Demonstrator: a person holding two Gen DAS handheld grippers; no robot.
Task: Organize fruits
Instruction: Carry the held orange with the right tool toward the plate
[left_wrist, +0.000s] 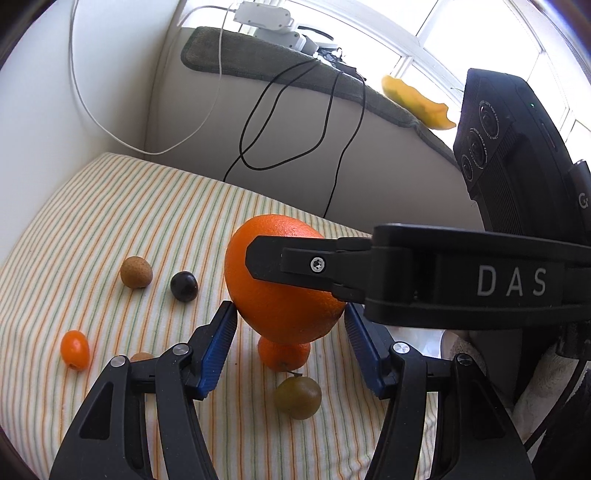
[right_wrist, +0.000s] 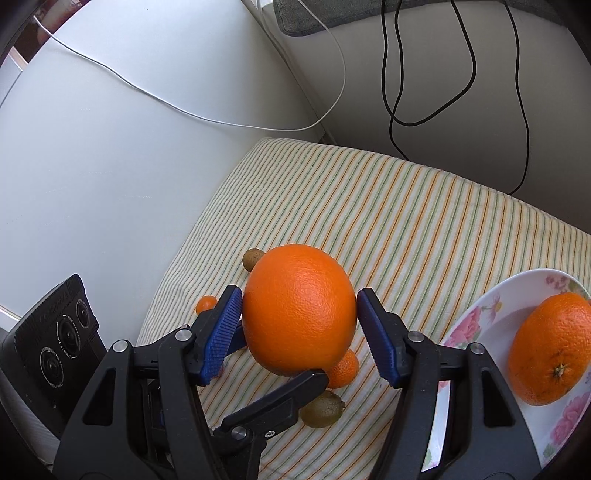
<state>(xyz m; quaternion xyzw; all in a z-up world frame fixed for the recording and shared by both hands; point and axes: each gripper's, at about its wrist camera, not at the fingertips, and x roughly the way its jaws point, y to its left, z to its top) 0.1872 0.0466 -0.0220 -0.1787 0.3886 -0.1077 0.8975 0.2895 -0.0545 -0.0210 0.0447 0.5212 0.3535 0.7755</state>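
A large orange (left_wrist: 280, 284) (right_wrist: 299, 310) is held above the striped cloth (left_wrist: 110, 206) (right_wrist: 388, 206). Both grippers are at it. My left gripper (left_wrist: 290, 317) has its blue pads against the orange's lower sides. My right gripper (right_wrist: 299, 306) has its pads on both sides of it; its finger (left_wrist: 295, 262) crosses the orange in the left wrist view. A second orange (right_wrist: 550, 350) lies in the floral plate (right_wrist: 476, 317) at right. Small fruits lie on the cloth: a tangerine (left_wrist: 283, 356), a green fruit (left_wrist: 297, 397), a dark grape (left_wrist: 183, 286), a brown fruit (left_wrist: 136, 272), a kumquat (left_wrist: 75, 349).
The cloth lies on a pale sofa seat with the backrest (left_wrist: 295, 155) behind. Black cables (left_wrist: 295, 110) and a white cable (left_wrist: 110, 122) hang over the backrest. A green mat (left_wrist: 295, 70) and white devices lie on top. A yellow object (left_wrist: 417, 103) lies by the window.
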